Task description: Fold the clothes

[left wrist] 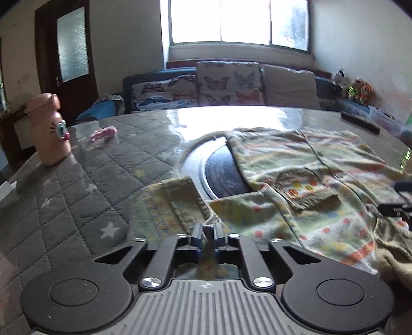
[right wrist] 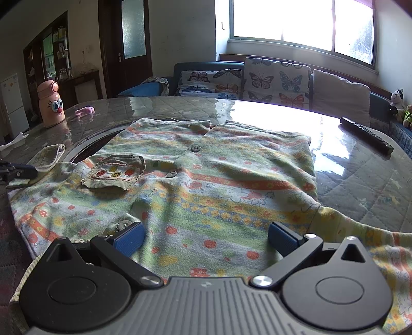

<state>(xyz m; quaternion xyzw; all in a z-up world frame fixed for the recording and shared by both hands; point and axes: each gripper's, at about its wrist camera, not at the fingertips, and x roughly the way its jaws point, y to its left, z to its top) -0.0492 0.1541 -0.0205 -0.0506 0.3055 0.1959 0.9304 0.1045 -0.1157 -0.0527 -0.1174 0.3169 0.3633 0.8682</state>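
This is a lived-in home, a sitting room with a large table. A sofa (right wrist: 257, 77) with butterfly-print cushions (right wrist: 276, 80) stands under a wide window (right wrist: 301, 23), and stuffed toys (right wrist: 397, 99) sit at its right end. A dark wooden door (right wrist: 128, 43) with a frosted pane and shelves of household goods (right wrist: 55, 49) line the far wall, beside a white fridge (right wrist: 11, 103). On the quilted, star-patterned tabletop (right wrist: 360, 180) stand a pink cartoon-faced child's flask (right wrist: 50, 104) near the far left edge and a remote control (right wrist: 365, 135) at the right.
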